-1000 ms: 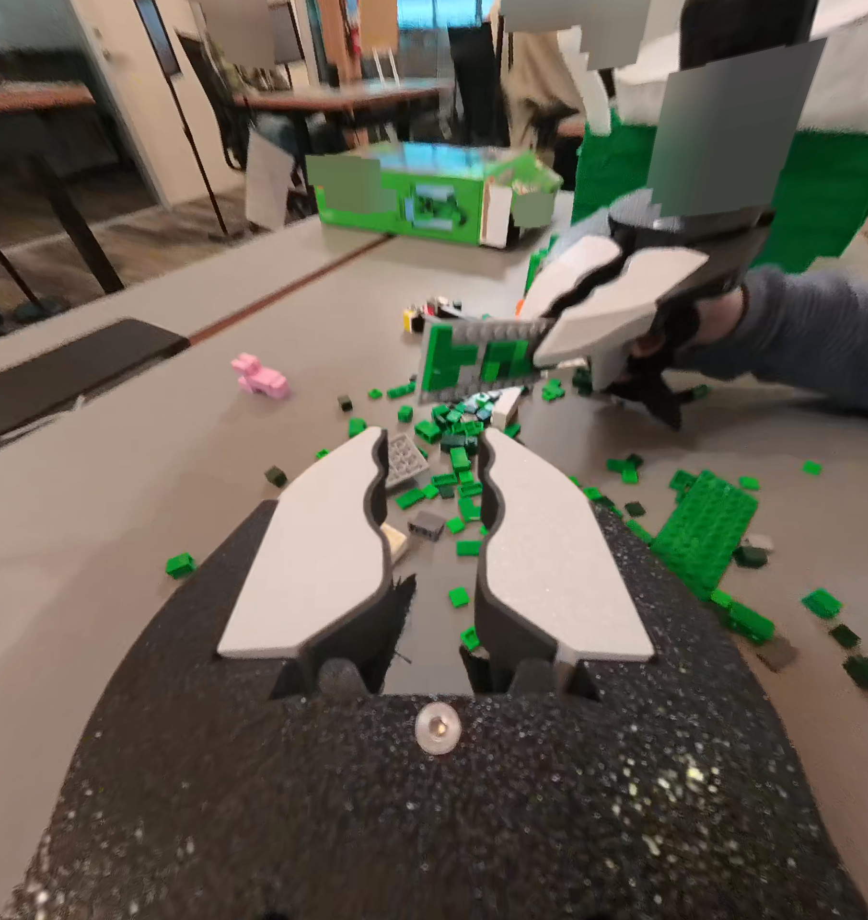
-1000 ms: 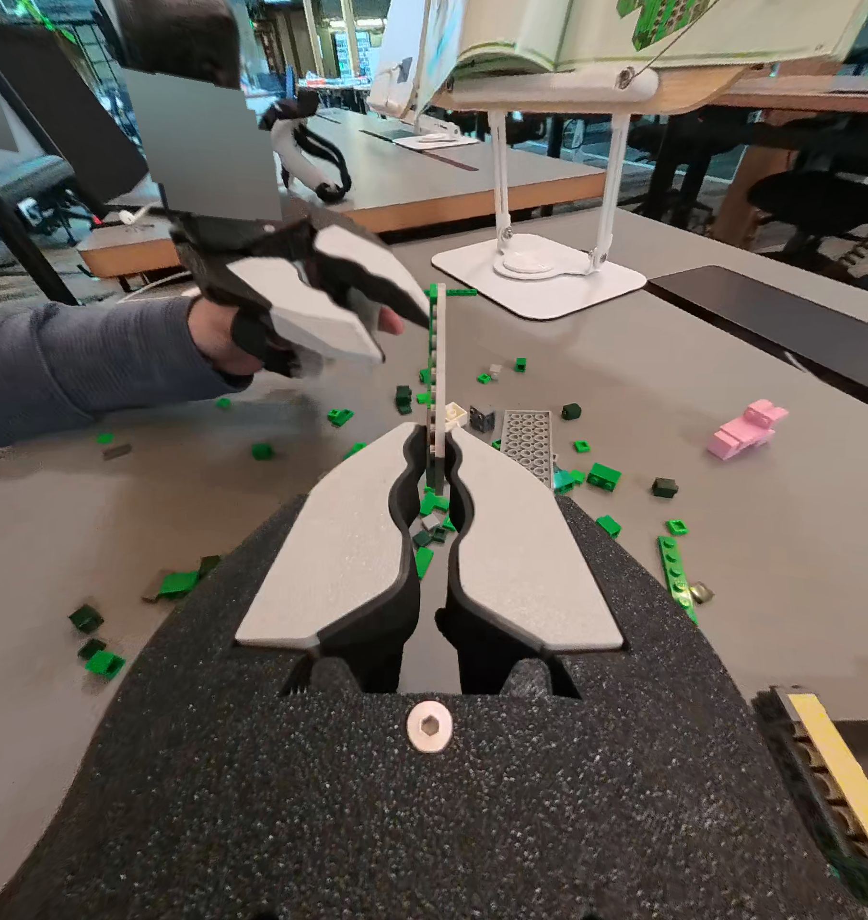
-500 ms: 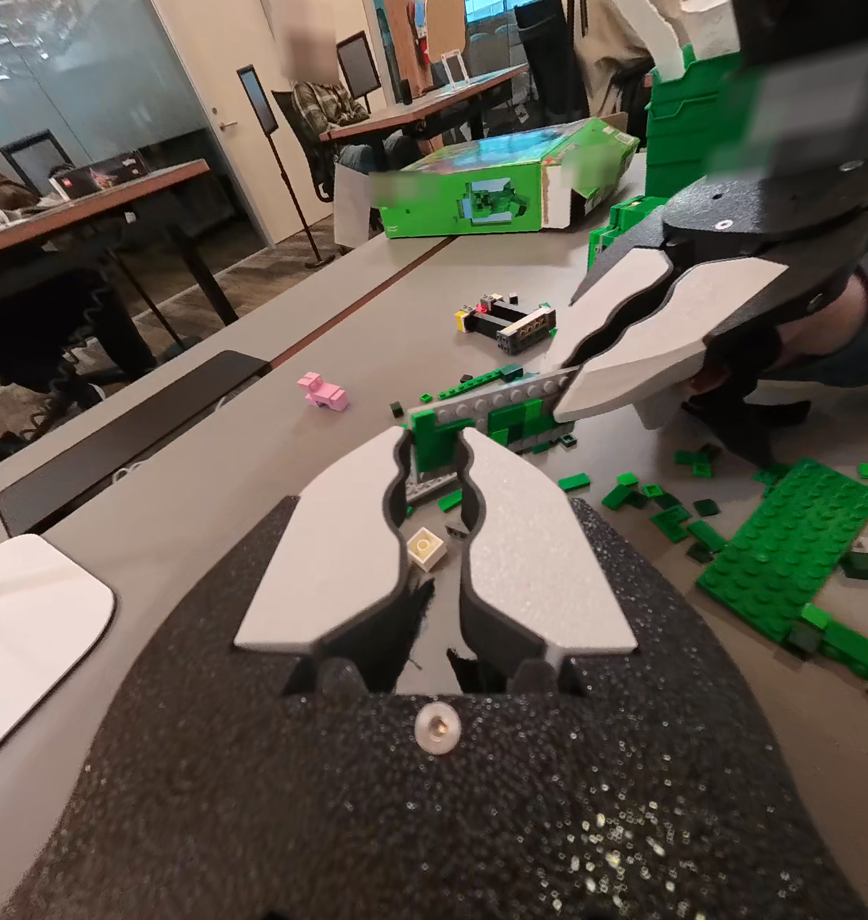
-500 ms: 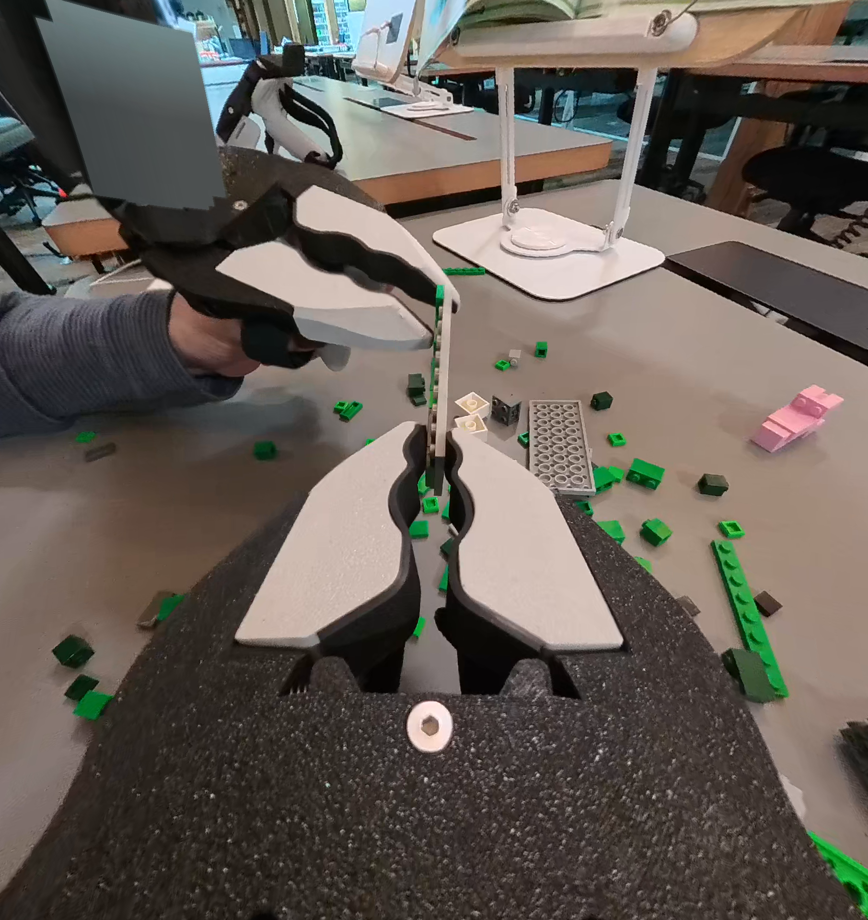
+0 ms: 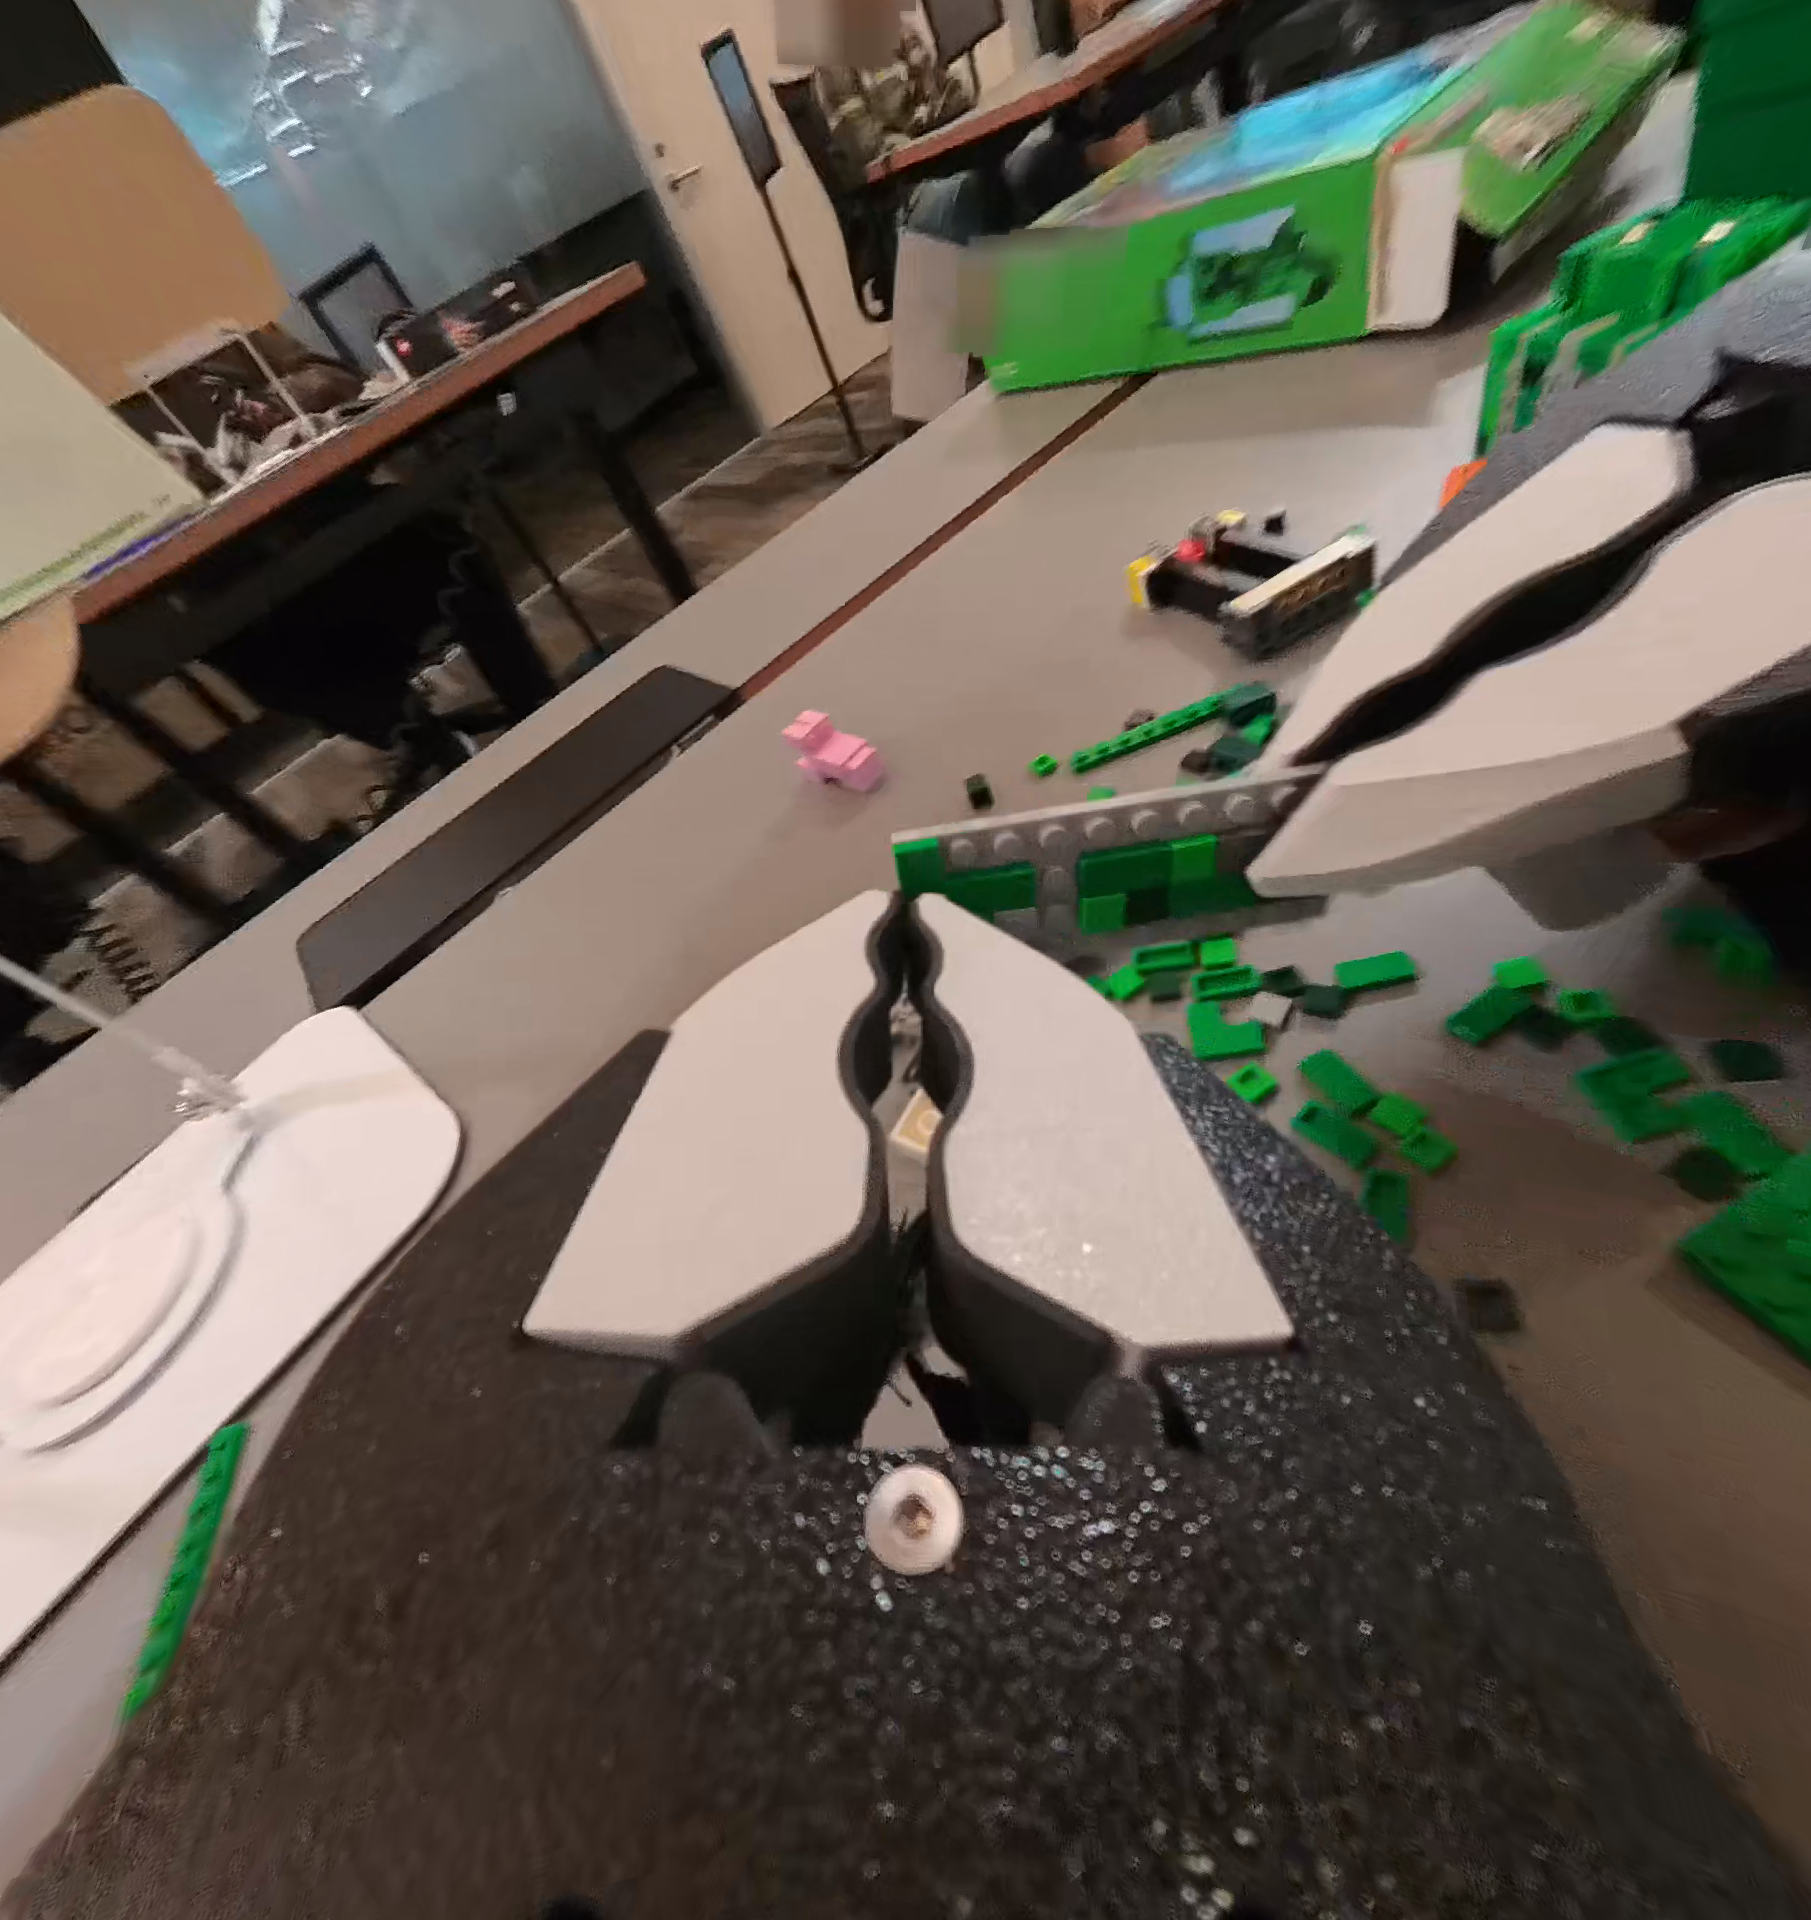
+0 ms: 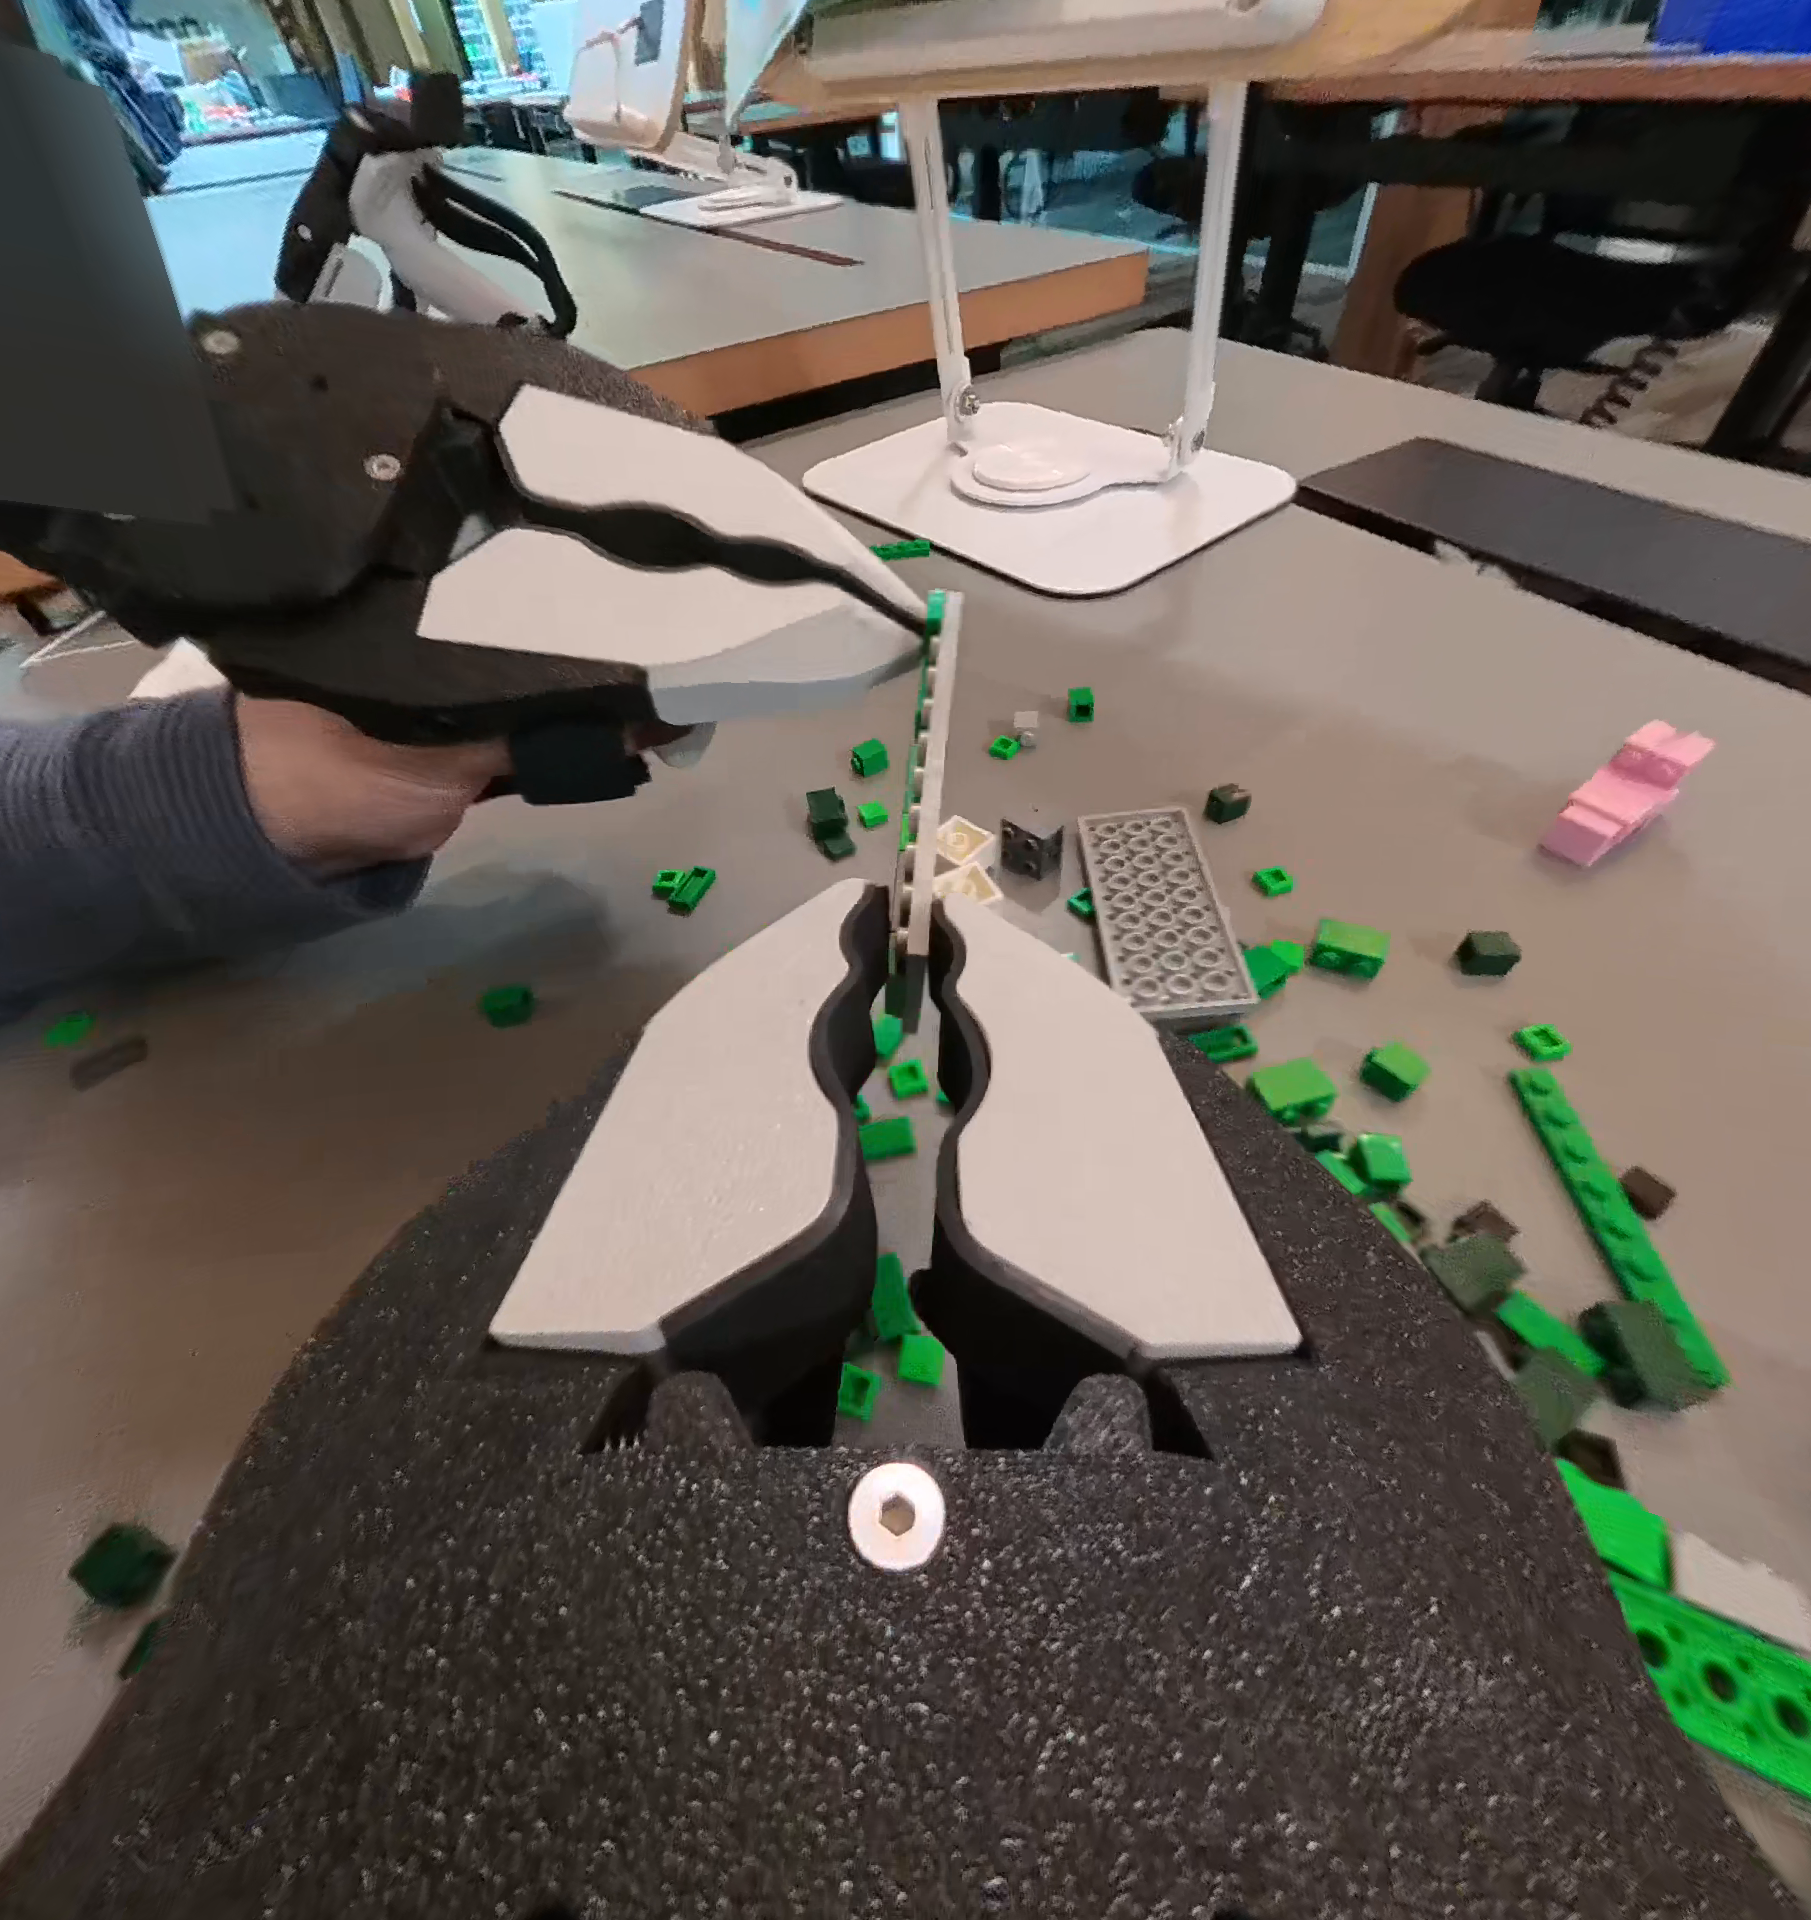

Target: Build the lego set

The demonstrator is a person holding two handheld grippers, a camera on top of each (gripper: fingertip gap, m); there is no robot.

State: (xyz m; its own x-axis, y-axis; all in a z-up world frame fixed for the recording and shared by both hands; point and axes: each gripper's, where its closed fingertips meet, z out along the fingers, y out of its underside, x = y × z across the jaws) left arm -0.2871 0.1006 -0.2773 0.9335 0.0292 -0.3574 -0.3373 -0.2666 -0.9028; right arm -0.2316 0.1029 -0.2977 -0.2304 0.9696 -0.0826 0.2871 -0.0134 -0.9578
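A grey plate partly covered with green tiles [image 5: 1088, 842] is held on edge above the table. My right gripper [image 6: 909, 914] is shut on its near end; the plate [image 6: 937, 748] rises away from the fingers. In the left wrist view the right gripper [image 5: 1285, 821] clamps the plate's right end. My left gripper [image 5: 906, 912] is shut, with nothing seen between the fingers. Its tips touch the plate's green corner at the free end. In the right wrist view the left gripper [image 6: 916, 636] comes in from the left in a person's hand.
Loose green tiles [image 5: 1348, 1091] litter the grey table. A bare grey plate [image 6: 1161, 914], a pink pig [image 6: 1618, 800], a long green strip [image 6: 1607, 1216] and a white stand base [image 6: 1052, 488] lie around. A green baseplate [image 5: 1794, 1247] and green box [image 5: 1192, 270] sit on the right. My right fingertips sit around 6 centimeters from my left ones.
My left gripper has closed from open and moved up to the free end of the plate. My right gripper still holds the plate, now a little lower and nearer the table.
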